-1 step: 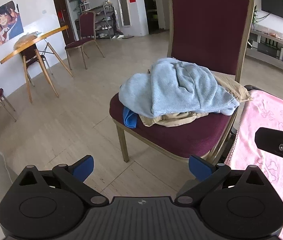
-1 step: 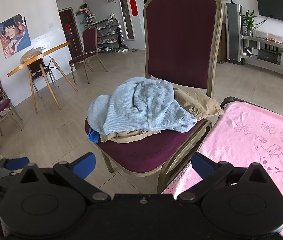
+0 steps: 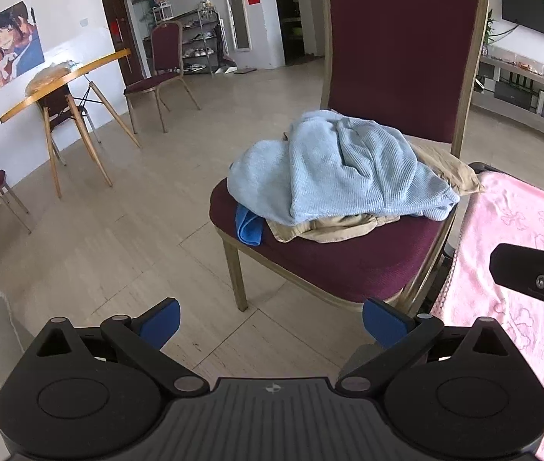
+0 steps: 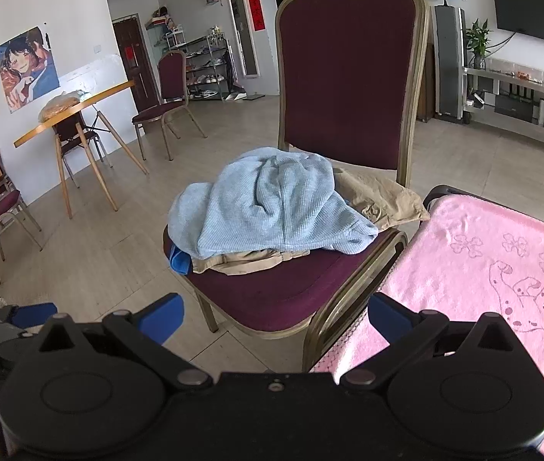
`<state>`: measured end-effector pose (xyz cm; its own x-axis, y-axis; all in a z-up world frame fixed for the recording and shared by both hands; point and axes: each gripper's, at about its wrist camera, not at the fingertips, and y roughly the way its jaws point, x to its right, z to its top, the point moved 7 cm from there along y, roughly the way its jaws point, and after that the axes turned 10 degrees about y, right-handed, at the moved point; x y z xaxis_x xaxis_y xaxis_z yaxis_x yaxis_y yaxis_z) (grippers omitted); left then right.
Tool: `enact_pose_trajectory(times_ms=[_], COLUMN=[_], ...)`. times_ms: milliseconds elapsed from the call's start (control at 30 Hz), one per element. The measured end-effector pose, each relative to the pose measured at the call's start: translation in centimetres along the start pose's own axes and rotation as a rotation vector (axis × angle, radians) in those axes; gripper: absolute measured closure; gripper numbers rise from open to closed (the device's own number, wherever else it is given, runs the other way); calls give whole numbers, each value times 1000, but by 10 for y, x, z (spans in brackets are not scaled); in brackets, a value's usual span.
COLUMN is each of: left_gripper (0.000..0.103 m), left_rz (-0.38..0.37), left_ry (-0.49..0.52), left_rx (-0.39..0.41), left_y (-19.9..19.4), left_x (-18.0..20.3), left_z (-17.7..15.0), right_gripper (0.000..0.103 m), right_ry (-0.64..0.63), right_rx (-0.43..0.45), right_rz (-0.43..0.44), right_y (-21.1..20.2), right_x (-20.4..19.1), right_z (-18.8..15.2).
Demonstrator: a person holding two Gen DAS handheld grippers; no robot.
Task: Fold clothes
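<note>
Left tongs [image 3: 272,320] spread wide, nothing between the blue fingertips [image 3: 160,320], hovering over the floor in front of the maroon chair [image 3: 348,261]. Right tongs [image 4: 275,317] likewise released and empty, at the chair's front edge. Clothes pile sits on the chair seat: light blue knit garment [image 4: 272,207] on top, beige garment [image 4: 379,199] under it and sticking out toward the chair back, small bright blue cloth [image 3: 248,226] at the pile's front-left corner. Pink patterned cloth [image 4: 494,261] covers a surface just right of the chair.
</note>
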<state>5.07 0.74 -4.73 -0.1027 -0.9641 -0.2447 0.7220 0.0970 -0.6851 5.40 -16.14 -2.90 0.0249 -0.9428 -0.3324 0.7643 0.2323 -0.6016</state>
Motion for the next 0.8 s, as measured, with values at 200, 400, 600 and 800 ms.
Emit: enact_pose_trajectory(times_ms=[200,400,600,800], left_gripper=[1,1,1,1], left_rz=[22,4,1,-5], left_ry=[17,23,13,9], left_rx=[10,21,17,21], left_y=[3,2,3,2], left_x=[4,10,10,8], left_z=[0,0,1,0], right_gripper=[0,0,0,0], right_ry=[5,3,12,20], right_rx=[-1,3,-4,-10], right_rz=[12,11,4,-1], right_y=[-3,1,1,1], right_x=[-4,4,3,3], right_z=[5,-1,2,3])
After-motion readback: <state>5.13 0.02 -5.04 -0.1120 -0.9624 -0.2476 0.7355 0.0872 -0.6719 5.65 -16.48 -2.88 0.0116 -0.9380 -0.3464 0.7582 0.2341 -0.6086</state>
